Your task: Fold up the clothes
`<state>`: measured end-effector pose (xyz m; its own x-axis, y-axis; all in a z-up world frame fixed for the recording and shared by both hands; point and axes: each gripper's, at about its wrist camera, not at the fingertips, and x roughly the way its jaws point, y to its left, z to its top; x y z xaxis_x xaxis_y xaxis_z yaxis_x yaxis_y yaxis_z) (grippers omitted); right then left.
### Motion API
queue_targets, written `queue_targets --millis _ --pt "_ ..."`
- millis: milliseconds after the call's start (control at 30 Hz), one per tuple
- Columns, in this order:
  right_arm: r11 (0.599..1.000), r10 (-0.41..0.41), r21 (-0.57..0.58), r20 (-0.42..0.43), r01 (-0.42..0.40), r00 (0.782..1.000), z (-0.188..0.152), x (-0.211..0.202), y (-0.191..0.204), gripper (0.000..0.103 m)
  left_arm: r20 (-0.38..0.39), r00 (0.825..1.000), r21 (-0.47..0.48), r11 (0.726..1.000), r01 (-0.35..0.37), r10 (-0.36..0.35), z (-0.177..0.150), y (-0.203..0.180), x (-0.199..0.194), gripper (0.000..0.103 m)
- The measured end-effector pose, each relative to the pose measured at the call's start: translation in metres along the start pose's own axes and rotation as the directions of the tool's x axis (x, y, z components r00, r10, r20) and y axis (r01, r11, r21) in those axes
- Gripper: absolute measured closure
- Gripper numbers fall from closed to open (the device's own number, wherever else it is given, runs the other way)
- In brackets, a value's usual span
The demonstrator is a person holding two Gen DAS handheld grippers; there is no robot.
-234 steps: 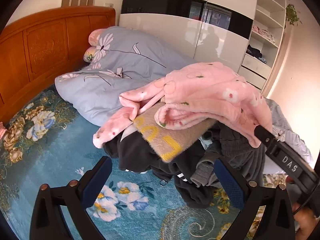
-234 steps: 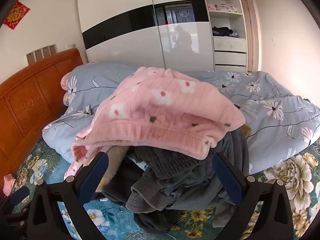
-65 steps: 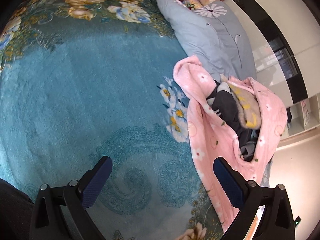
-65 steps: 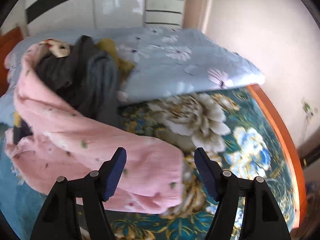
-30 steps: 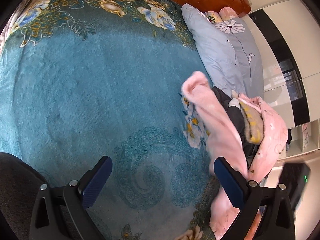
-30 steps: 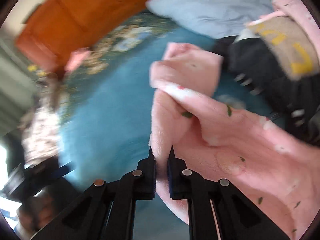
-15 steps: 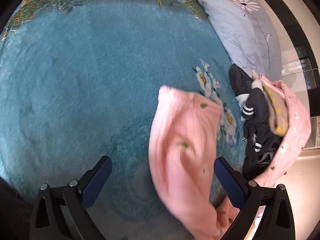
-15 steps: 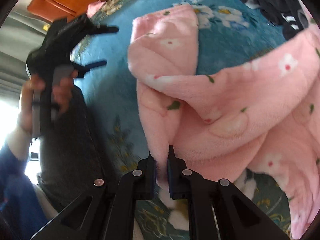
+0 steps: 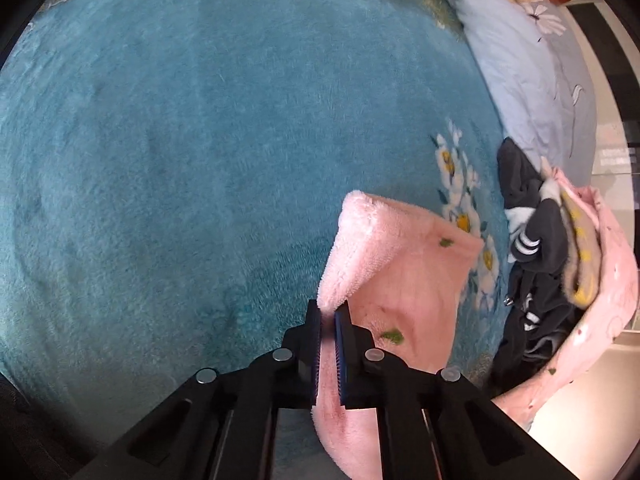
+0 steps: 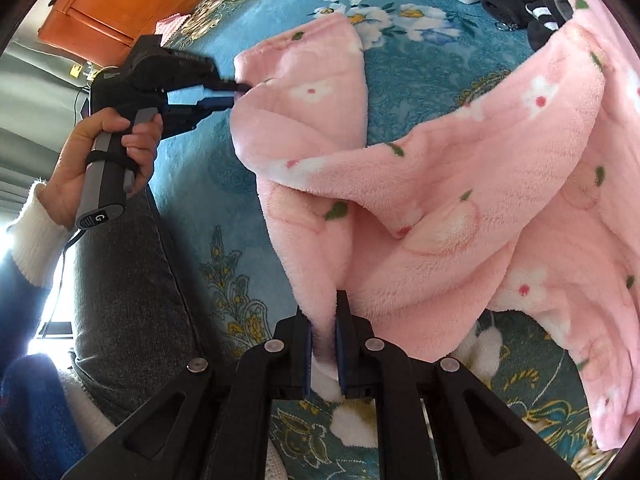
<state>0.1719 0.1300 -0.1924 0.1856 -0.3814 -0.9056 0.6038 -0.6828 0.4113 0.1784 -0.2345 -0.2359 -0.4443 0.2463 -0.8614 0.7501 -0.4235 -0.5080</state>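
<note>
I had the left gripper (image 9: 328, 320) and right gripper (image 10: 323, 322) each clamped on an edge of the pink fleece garment (image 10: 460, 184), which hung between them, its bulk trailing toward 2 o'clock over the blue bedspread (image 9: 180, 140).

a wide stretch of teal bedspread (image 9: 180, 140) is left bare to the left of and beyond the left claw (image 9: 328, 322), which is closed on an edge of the pink fleece garment (image 9: 404, 280). the far right side is blocked by a heap of dark clothes (image 9: 532, 248) and the grey-blue duvet (image 9: 520, 52) beyond it. in the right wrist view, the right claw (image 10: 323, 330) is hemmed in by pink folds on the right and a grey-trousered leg (image 10: 132, 280) on the left; the patterned strip between is narrow.
</note>
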Motion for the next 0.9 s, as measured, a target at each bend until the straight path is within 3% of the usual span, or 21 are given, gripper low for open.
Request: queue_targets --millis 167,267,400,500,567,700,900 --pt "1.0 -0.015 -0.028 -0.01 0.015 1.0 0.01 0.005 0.01 0.093 0.109 0.994 0.018 0.999 0.029 -0.031 0.005 0.006 -0.043 0.097" --pt "0.998 -0.009 -0.058 -0.002 0.009 1.0 0.017 0.007 0.023 0.093 0.211 0.977 0.002 0.999 0.043 -0.043 0.01 0.013 -0.091 0.097" --pt "0.993 0.04 -0.116 0.018 -0.038 0.999 0.031 0.004 0.051 0.093 0.314 0.949 -0.061 0.998 -0.014 0.033 0.015 0.029 -0.165 0.097" --pt "0.979 0.096 -0.181 0.027 -0.09 0.995 0.046 0.005 0.078 0.092 0.35 0.93 -0.109 0.991 -0.075 0.109 0.026 0.039 -0.194 0.097" --pt "0.974 0.099 -0.209 0.017 -0.093 0.995 0.056 0.014 0.089 0.092 0.342 0.926 -0.116 0.985 -0.126 0.158 0.039 0.042 -0.188 0.097" --pt "0.982 0.058 -0.183 0.009 -0.056 0.998 0.077 0.042 0.084 0.092 0.247 0.945 -0.131 0.974 -0.186 0.214 0.067 0.038 -0.135 0.097" --pt "0.995 -0.014 -0.102 0.03 0.017 0.999 0.095 0.071 0.076 0.092 0.179 0.969 0.019 0.984 -0.178 0.172 0.083 0.015 -0.087 0.093"
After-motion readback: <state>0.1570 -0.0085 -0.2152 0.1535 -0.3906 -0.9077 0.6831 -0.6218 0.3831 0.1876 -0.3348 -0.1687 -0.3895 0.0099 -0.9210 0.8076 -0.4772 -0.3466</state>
